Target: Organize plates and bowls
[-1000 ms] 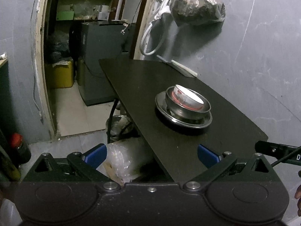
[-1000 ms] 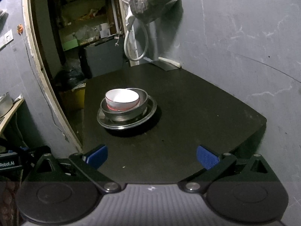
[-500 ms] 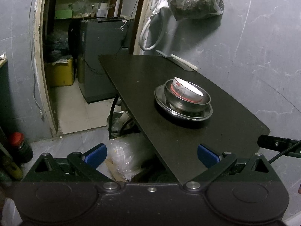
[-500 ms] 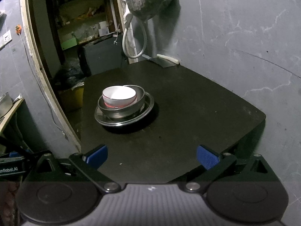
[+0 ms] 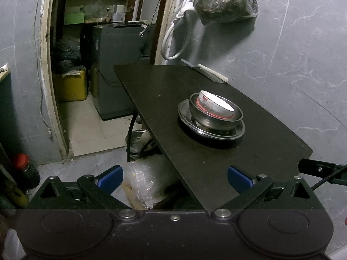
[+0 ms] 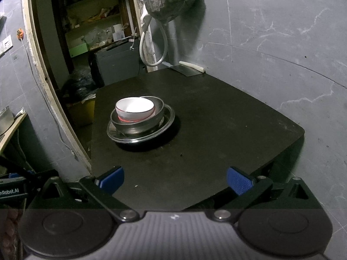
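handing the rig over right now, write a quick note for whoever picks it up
Left gripper: jaws open, empty, held off the table's near left corner.
Right gripper: jaws open, empty, over the near edge of the table.
Dishes: white bowl sits inside the steel bowl, which sits on the steel plate, one stack toward the table's left side.
Also on the table: a cleaver at the far edge by the wall, away from the stack.
Done: the plate and bowls look nested.
Left: probably nothing to stack; no other loose dishes visible on the table.
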